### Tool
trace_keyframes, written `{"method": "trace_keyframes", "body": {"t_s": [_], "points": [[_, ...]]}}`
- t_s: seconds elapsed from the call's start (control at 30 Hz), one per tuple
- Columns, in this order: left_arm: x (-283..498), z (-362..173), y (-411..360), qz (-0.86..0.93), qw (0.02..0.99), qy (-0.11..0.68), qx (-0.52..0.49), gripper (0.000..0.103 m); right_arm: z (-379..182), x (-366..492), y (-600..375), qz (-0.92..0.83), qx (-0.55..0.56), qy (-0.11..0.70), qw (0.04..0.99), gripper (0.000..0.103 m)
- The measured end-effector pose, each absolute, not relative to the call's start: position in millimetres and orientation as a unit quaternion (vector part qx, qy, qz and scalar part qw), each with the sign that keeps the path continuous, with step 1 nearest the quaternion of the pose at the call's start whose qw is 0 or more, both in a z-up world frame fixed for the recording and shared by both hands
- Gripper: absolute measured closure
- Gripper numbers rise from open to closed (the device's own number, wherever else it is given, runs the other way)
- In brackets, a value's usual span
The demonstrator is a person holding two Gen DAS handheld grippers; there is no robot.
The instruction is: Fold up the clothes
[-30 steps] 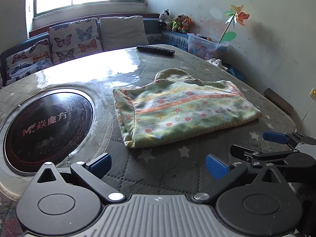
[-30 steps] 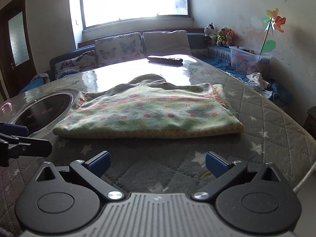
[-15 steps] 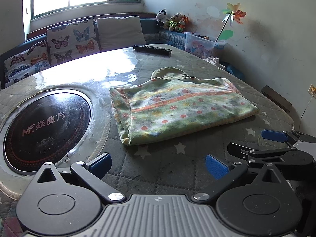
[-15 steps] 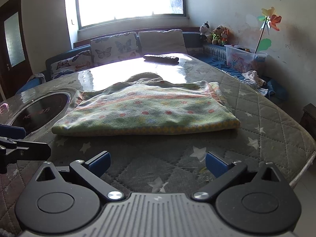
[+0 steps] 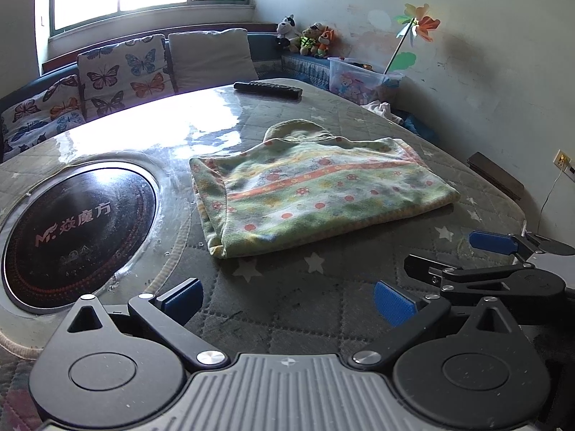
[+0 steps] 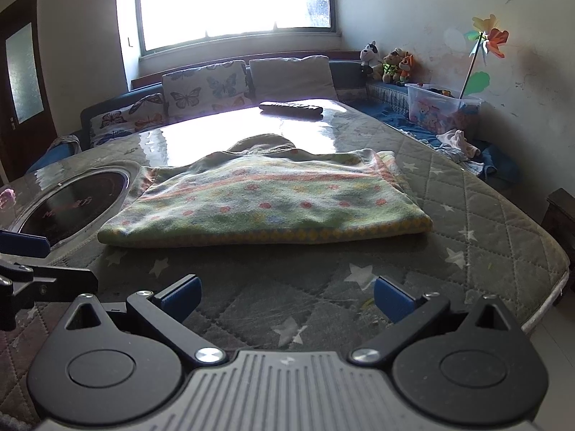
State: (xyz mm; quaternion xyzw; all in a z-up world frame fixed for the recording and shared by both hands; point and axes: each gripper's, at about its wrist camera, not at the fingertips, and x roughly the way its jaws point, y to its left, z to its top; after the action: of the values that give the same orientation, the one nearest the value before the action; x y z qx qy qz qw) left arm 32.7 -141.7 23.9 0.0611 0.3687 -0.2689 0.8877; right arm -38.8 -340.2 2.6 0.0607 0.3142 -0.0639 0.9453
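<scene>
Folded garment (image 5: pixel 316 194) on table (image 5: pixel 323 309), cooktop (image 5: pixel 75 230) left, remote (image 5: pixel 267 89) behind

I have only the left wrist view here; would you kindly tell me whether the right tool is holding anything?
Observer: No. The right tool is open and empty, and it is not touching the folded garment.
Operator: Thank you. How does the garment's near edge look from there?
Observer: It has a yellow-and-blue diamond border and lies flat on the quilted table cover.
Operator: Is there anything off to the far left?
Observer: Yes, a dark door with a frosted glass pane.
</scene>
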Motion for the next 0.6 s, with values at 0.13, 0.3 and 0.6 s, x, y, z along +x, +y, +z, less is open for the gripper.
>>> {"method": "trace_keyframes", "body": {"t_s": [0.13,0.3,0.6], "points": [[30.2,22.7,-143.5,-0.273,0.886,0.371,0.063,0.0,3.0,-40.2,-339.2,-0.065,0.061,0.314,0.945,0.0],[28.3,22.6,-143.6,-0.274,0.885,0.37,0.064,0.0,3.6,-41.5,-338.2,-0.066,0.061,0.314,0.945,0.0],[26.2,24.5,-142.5,-0.279,0.886,0.366,0.061,0.0,4.0,-43.2,-336.0,-0.065,0.061,0.313,0.945,0.0]]}}
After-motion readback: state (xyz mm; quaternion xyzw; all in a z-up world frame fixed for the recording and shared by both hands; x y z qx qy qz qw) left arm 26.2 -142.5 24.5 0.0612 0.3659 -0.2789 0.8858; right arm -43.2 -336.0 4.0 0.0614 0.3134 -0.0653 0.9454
